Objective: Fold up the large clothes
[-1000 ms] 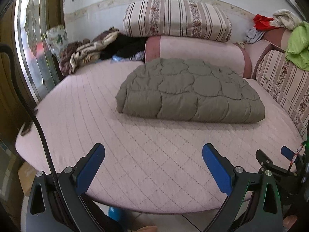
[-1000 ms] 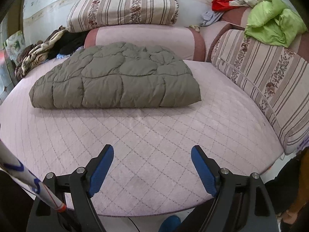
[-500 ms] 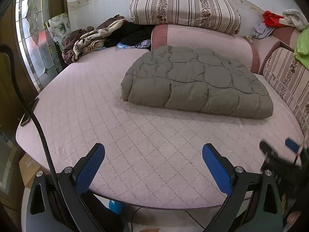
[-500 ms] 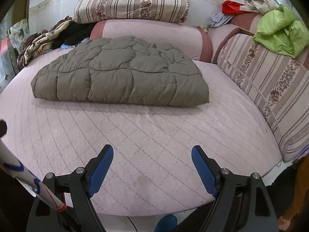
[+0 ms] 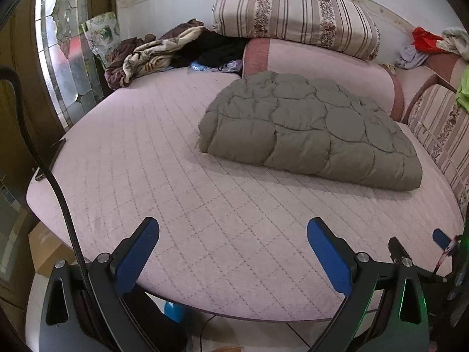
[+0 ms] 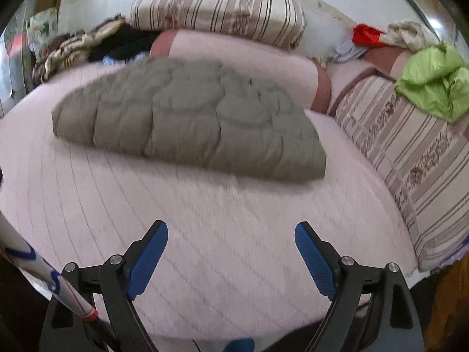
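Note:
A grey-green quilted coat point(image 5: 310, 129) lies folded into a thick flat bundle on the pink quilted bed point(image 5: 164, 182), toward the back right. The right wrist view shows the same folded coat point(image 6: 190, 117), blurred by motion. My left gripper point(image 5: 233, 234) hovers open over the bed's near edge, well short of the coat, nothing between its blue pads. My right gripper point(image 6: 231, 237) also hangs over the near edge, its jaws opening wider and empty. At the left wrist view's right edge the right gripper point(image 5: 416, 240) shows beside the left one.
A striped bolster point(image 5: 293, 20) rests on a pink cushion point(image 5: 322, 67) against the back wall. Crumpled clothes point(image 5: 152, 52) pile at the back left. A striped side cushion point(image 6: 410, 152) carries a lime-green garment point(image 6: 433, 85). A glass door point(image 5: 67, 67) stands left.
Both views have rolled and drifted, so the coat now sits tilted in each frame. The right gripper's jaws stand slightly wider. The coat itself has not moved on the bed.

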### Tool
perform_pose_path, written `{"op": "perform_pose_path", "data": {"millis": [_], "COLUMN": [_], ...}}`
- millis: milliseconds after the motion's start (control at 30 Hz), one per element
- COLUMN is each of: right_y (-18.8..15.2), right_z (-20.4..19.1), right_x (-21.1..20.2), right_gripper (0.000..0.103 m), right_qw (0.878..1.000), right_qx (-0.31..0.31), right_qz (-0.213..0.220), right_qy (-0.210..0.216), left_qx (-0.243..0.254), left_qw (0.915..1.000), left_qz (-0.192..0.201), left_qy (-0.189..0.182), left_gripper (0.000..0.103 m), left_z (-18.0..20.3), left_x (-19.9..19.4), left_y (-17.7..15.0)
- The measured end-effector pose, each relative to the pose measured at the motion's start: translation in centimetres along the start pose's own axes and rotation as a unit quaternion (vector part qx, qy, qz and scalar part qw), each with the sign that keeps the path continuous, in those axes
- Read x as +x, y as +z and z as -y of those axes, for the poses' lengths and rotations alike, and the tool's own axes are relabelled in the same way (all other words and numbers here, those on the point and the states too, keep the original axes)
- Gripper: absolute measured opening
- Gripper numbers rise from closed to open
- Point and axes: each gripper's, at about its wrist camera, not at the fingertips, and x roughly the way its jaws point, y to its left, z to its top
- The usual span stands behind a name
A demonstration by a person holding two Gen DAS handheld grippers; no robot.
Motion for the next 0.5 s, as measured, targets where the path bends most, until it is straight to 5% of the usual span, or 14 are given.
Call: {"op": "perform_pose_path", "data": {"millis": [500], "right_y": [-0.4], "right_z": [0.9], "right_x": [-0.3], "right_gripper": [0.091], "right_qw": [1.0], "right_qx": [0.017], "right_qz": [0.001], "right_qy": [-0.003], "left_qx": [0.017], "left_qw": [0.9994], "left_qz": [-0.021], "left_qy": [-0.021], "left_gripper": [0.101], "left_z": [0.9], "left_x": [0.5], "left_y": [-0.6]}}
